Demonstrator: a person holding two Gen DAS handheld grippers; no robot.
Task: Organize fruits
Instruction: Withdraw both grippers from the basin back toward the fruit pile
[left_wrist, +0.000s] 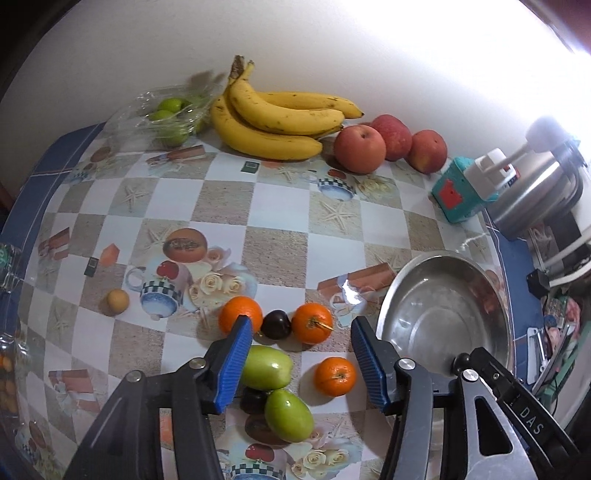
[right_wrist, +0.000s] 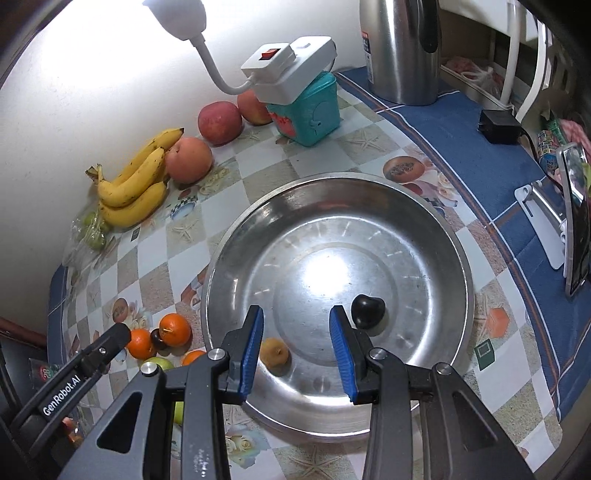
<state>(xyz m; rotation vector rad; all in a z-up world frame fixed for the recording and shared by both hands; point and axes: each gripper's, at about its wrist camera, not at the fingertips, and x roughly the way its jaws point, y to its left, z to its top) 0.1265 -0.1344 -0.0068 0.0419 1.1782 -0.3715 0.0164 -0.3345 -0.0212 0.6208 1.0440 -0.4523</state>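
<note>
The left gripper (left_wrist: 301, 328) hangs with jaws apart and empty above three oranges (left_wrist: 312, 323), two green fruits (left_wrist: 266, 367) and a dark plum (left_wrist: 275, 324) on the table (left_wrist: 273, 254). The right gripper (right_wrist: 297, 319), gaping and empty too, hovers over the steel bowl (right_wrist: 443, 236), which holds a plum (right_wrist: 367, 311) and a small brown fruit (right_wrist: 275, 352).

Lying on the table: three oranges (left_wrist: 240, 314), two green fruits (left_wrist: 266, 367), three apples (left_wrist: 359, 148), one bunch of bananas (left_wrist: 273, 122), one small tan fruit (left_wrist: 118, 302). Sitting in the one steel bowl (right_wrist: 436, 236): one dark fruit (right_wrist: 368, 311), one brownish fruit (right_wrist: 274, 353).
</note>
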